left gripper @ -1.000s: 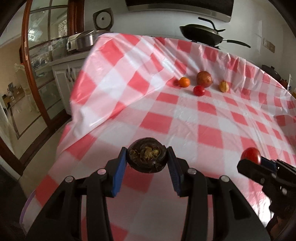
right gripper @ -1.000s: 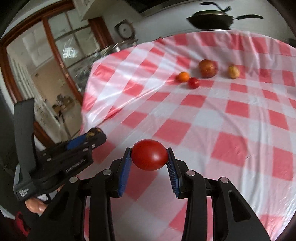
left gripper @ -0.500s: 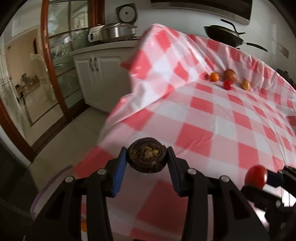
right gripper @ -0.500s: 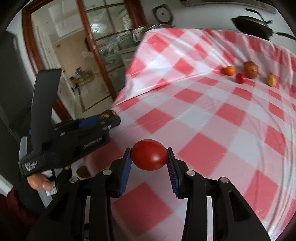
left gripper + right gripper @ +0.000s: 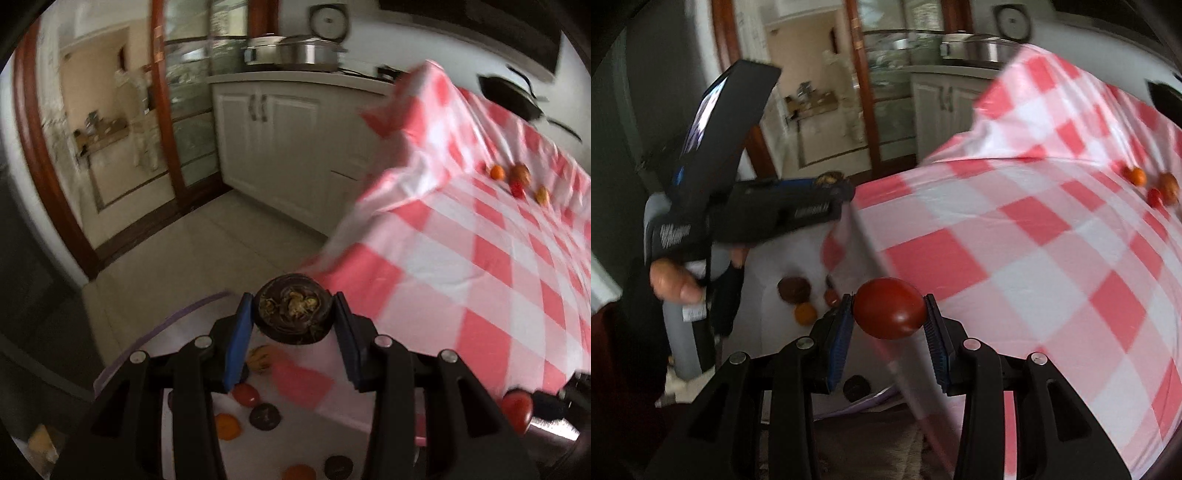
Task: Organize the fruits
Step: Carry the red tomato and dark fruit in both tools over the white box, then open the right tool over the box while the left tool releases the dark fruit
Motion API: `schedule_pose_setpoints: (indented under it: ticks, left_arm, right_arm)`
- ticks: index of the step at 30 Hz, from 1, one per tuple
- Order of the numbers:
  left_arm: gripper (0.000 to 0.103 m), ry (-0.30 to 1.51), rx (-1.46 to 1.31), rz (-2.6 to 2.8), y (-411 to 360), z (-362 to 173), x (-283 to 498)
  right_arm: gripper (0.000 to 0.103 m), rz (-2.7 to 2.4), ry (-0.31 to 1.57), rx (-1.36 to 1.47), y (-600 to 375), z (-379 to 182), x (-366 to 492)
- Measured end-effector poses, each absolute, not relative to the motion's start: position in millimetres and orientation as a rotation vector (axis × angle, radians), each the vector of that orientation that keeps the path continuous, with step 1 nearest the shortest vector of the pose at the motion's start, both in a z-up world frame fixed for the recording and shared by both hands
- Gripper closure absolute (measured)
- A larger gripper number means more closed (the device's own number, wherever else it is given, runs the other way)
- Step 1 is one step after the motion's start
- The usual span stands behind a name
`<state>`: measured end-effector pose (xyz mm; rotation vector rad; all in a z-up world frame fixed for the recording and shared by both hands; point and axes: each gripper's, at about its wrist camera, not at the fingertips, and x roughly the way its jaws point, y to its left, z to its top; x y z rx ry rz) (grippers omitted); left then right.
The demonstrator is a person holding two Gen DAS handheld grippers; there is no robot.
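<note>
Checked tablecloth edge (image 5: 332, 266) beside tools

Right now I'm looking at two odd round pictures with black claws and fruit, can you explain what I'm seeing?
A person holds a hand-gripped clamp in each hand; no robot is involved. Each round picture comes from a wide-angle camera on one clamp, looking along its fingers. The left tool is shut on a dark, shrivelled fruit. The right tool is shut on a red tomato. To the right is a red-checked tablecloth with four small fruits far off. Below the left tool, more fruit lies on a white surface.
</note>
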<state>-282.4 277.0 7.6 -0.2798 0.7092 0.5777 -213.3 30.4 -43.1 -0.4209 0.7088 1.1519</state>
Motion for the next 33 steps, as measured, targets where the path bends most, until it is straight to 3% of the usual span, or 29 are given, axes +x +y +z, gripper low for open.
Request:
schedule_pose_setpoints:
  ticks: [8, 23, 33]
  left_arm:
    - [0.06, 0.72, -0.358, 0.688, 312.5, -11.0, -311.2]
    - [0.06, 0.98, -0.446, 0.717, 339.4, -109.8, -310.8]
    - [0.059, 1.057, -0.488, 0.72, 345.3, -146.5, -321.2]
  right_arm:
    - [0.064, 1.247, 0.71, -0.549, 56.6, -62.6, -246.9]
    - [0.064, 1.234, 0.86, -0.872, 128.1, -155.6, -267.8]
    - [0.064, 1.205, 0.924, -0.999, 153.2, -185.3, -278.1]
